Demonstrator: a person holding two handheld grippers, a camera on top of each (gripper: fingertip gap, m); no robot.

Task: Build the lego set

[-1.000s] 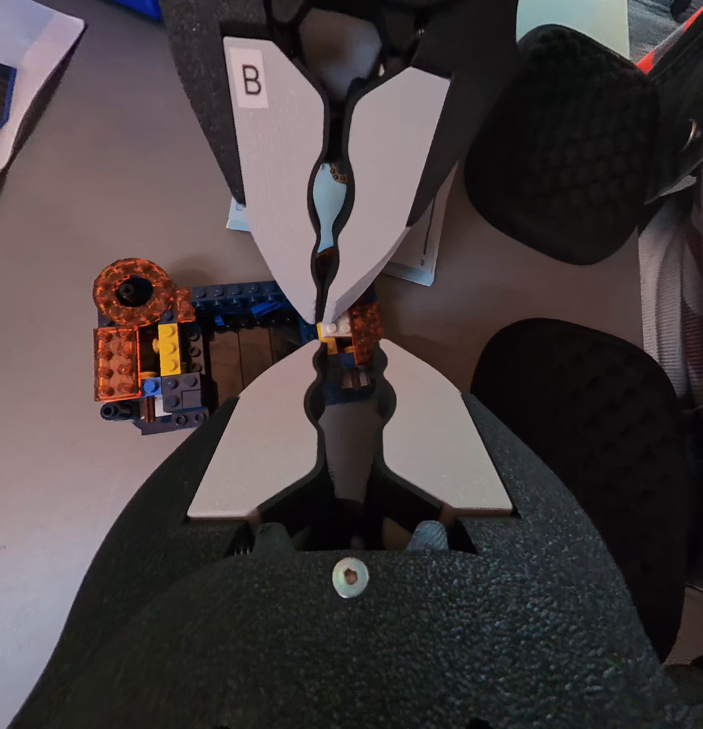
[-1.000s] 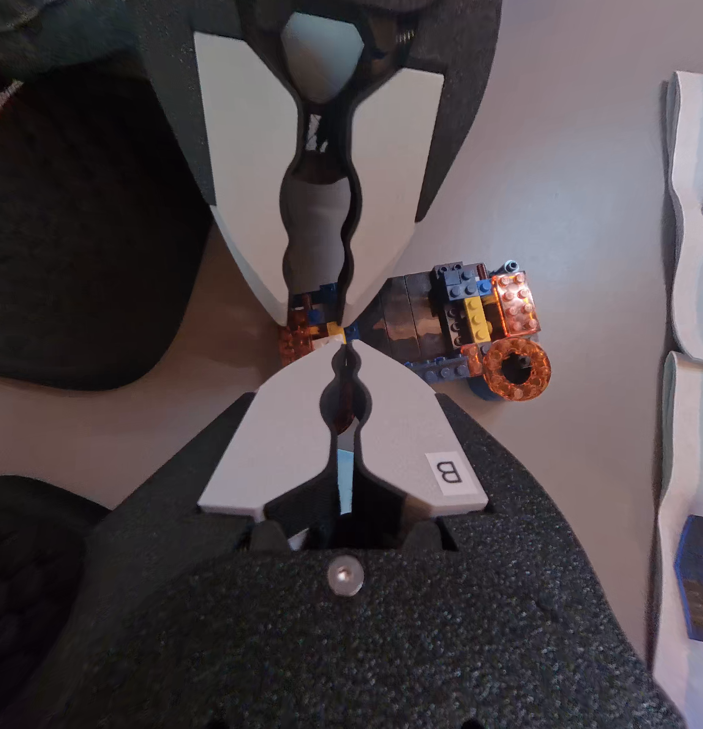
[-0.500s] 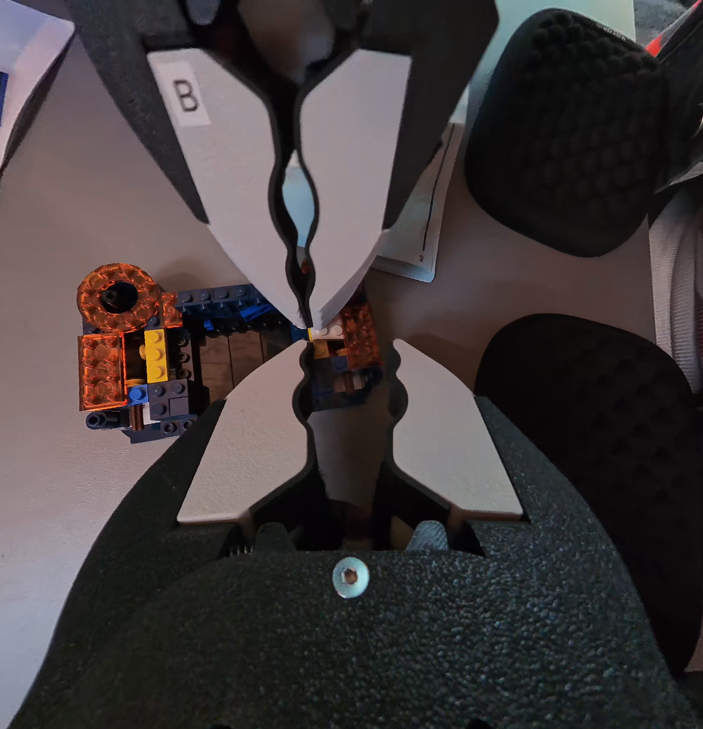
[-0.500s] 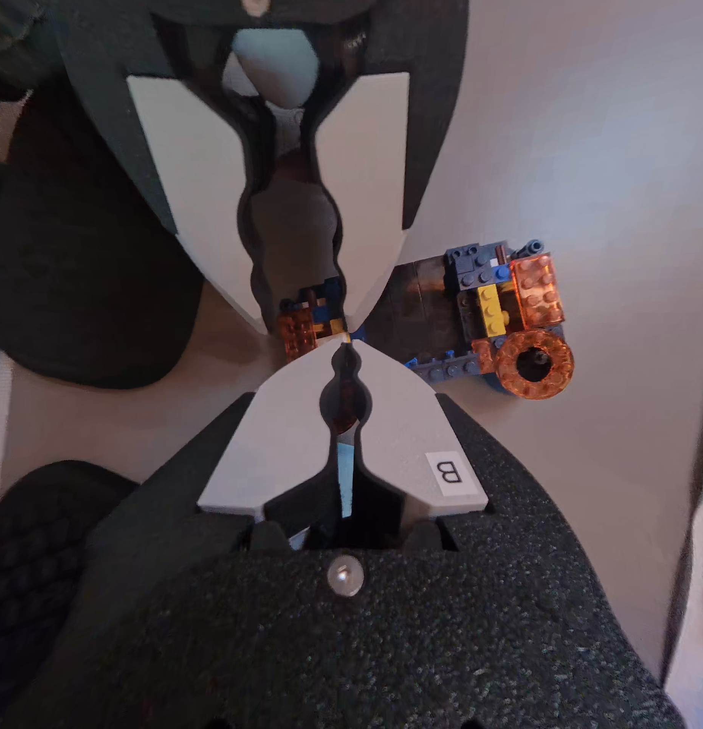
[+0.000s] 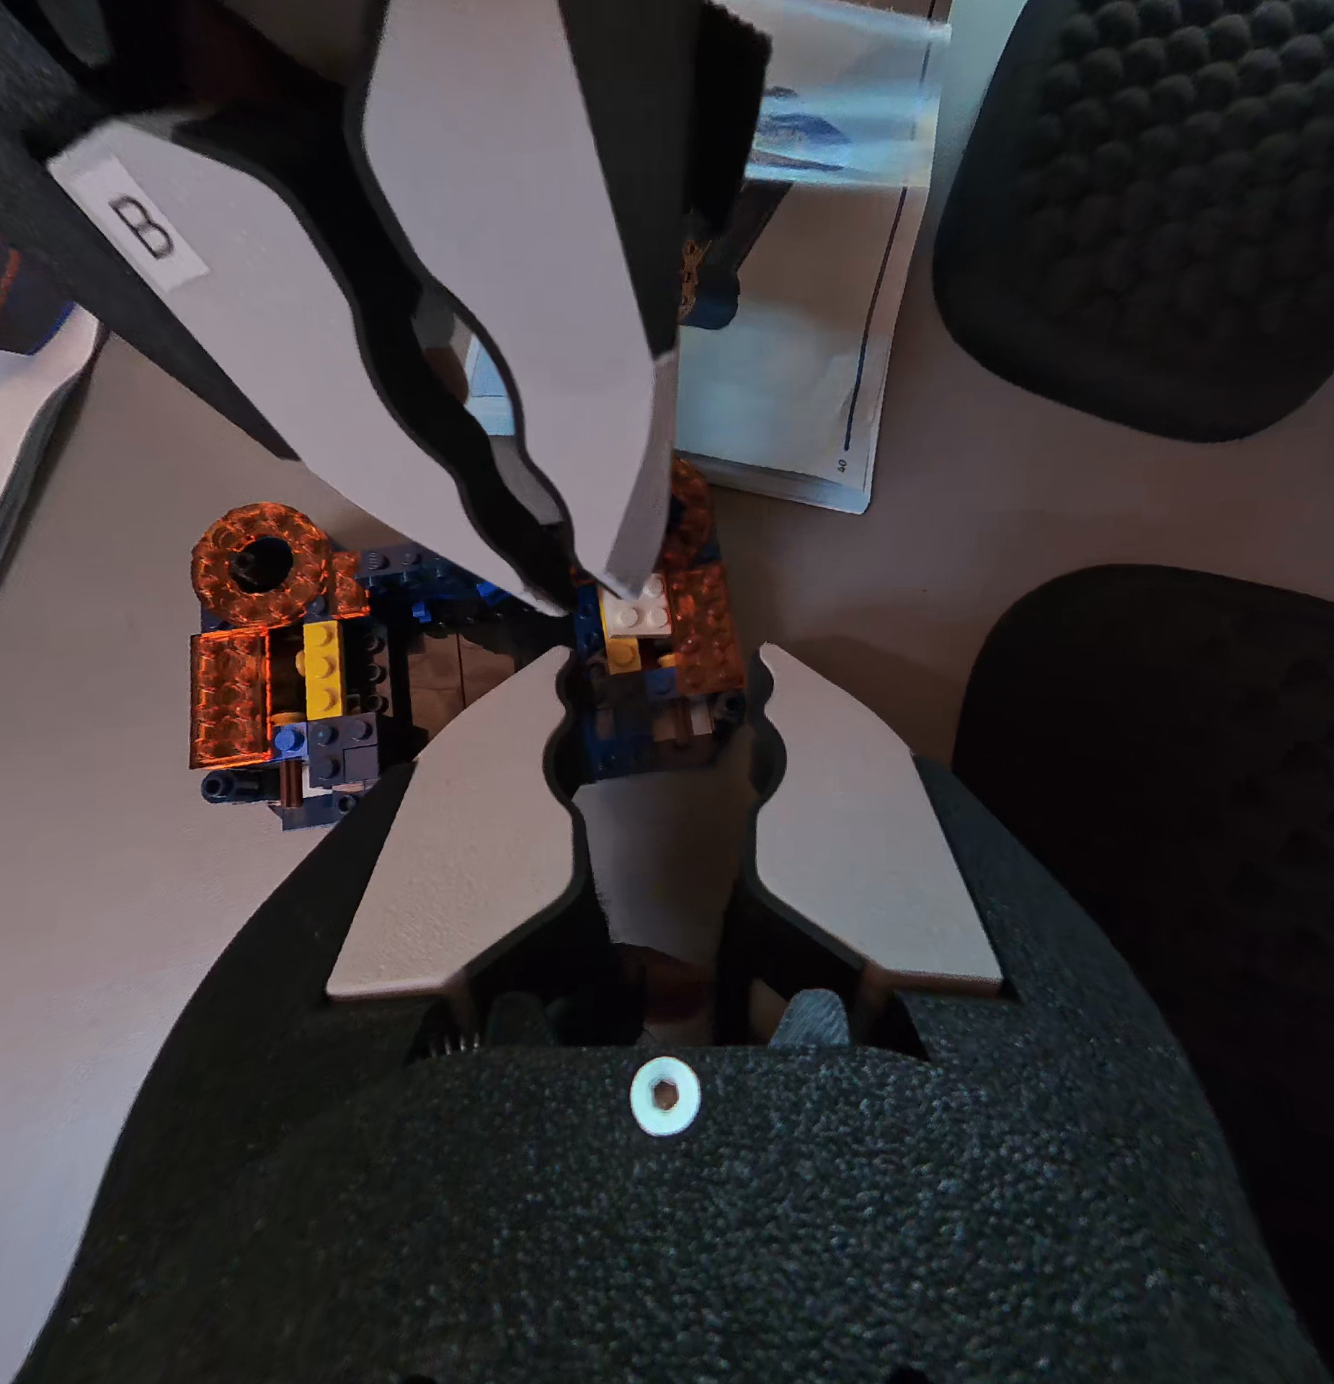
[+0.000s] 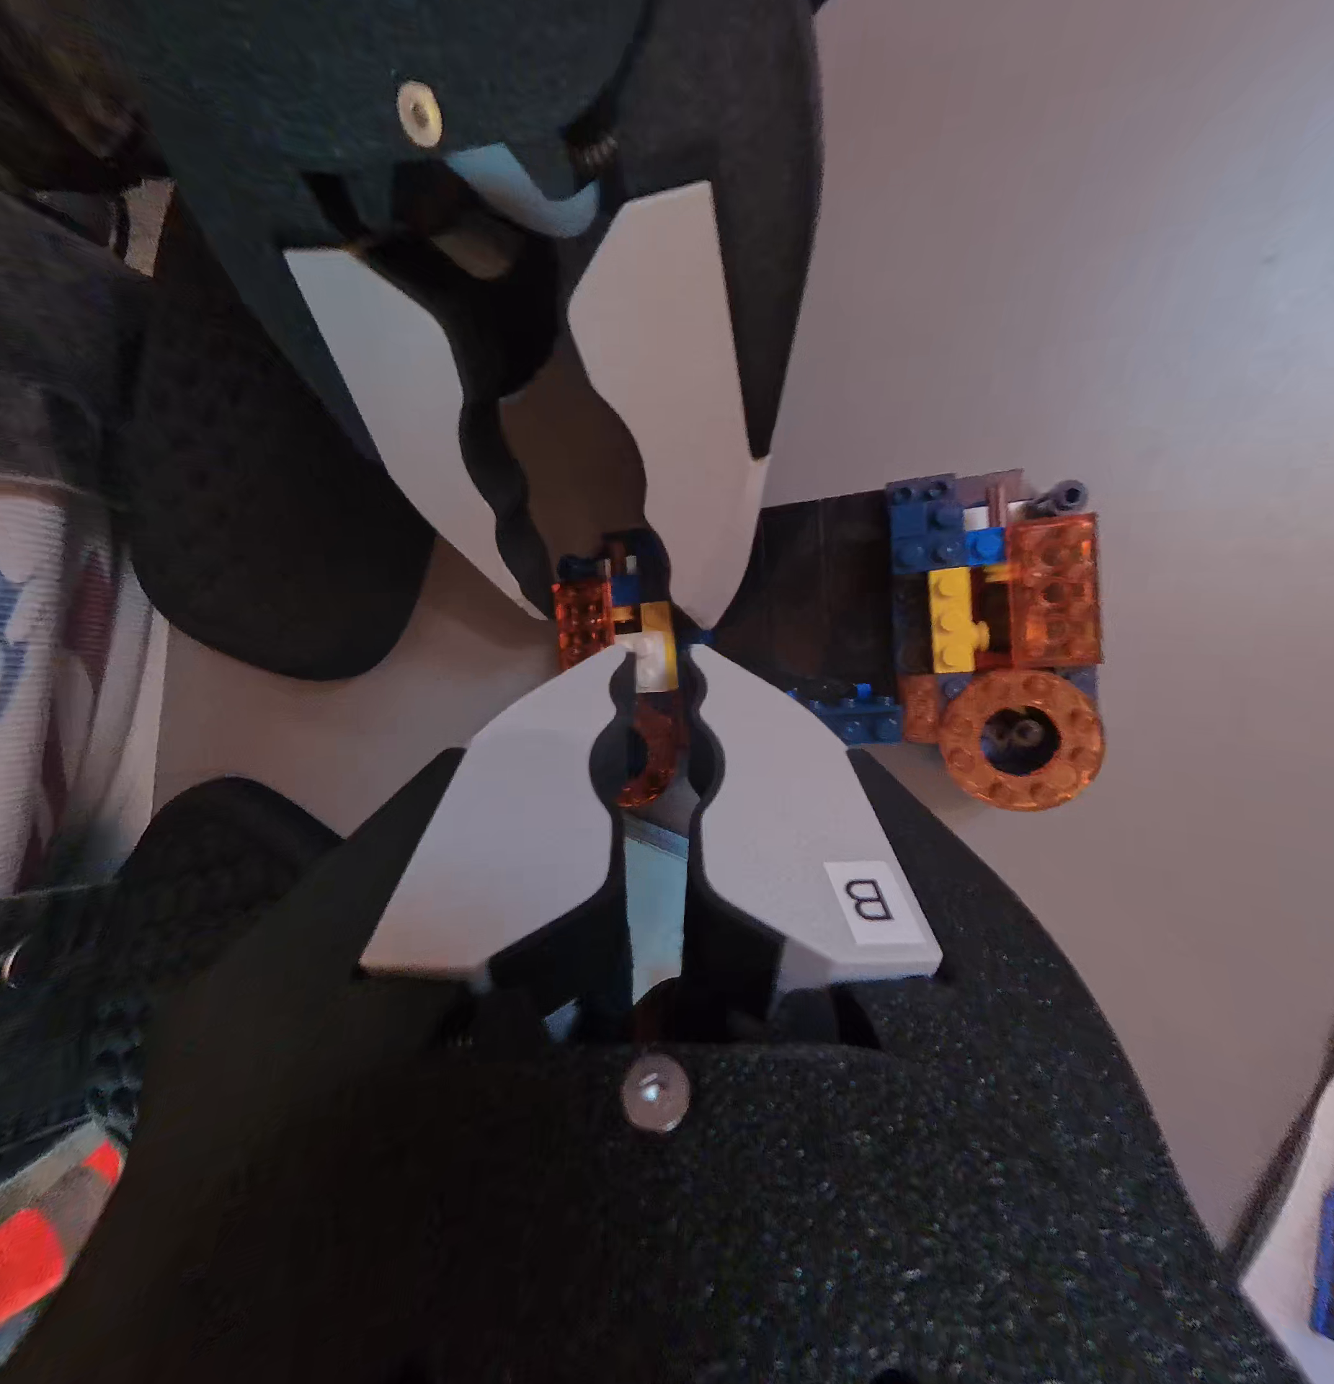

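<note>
A brick model [image 5: 327, 666] of dark blue, yellow and clear orange parts lies on the grey table [image 5: 87, 861], with an orange ring [image 5: 259, 565] at its left end. My left gripper [image 5: 664, 651] is open, and its fingers straddle the model's right end [image 5: 705, 636] without pressing on it. My right gripper [image 5: 592, 595] reaches in from the far side, its tips slightly apart over a small white plate [image 5: 641, 610] on that end. In the right wrist view, my right gripper [image 6: 656, 651] shows the white plate [image 6: 649, 659] and a second orange ring [image 6: 649, 756] between its fingers. The left gripper [image 6: 625, 615] faces it.
An open booklet [image 5: 798, 374] lies behind the model. Two black textured cushions [image 5: 1143, 225] [image 5: 1173, 824] sit at the right. White papers [image 5: 12, 419] lie at the left edge, and more papers [image 6: 1307, 1236] show in the right wrist view.
My left jaws have widened and let go of the model's right end. My right jaws, shut before with their tips on the model, have parted a little. Both grippers have tilted.
</note>
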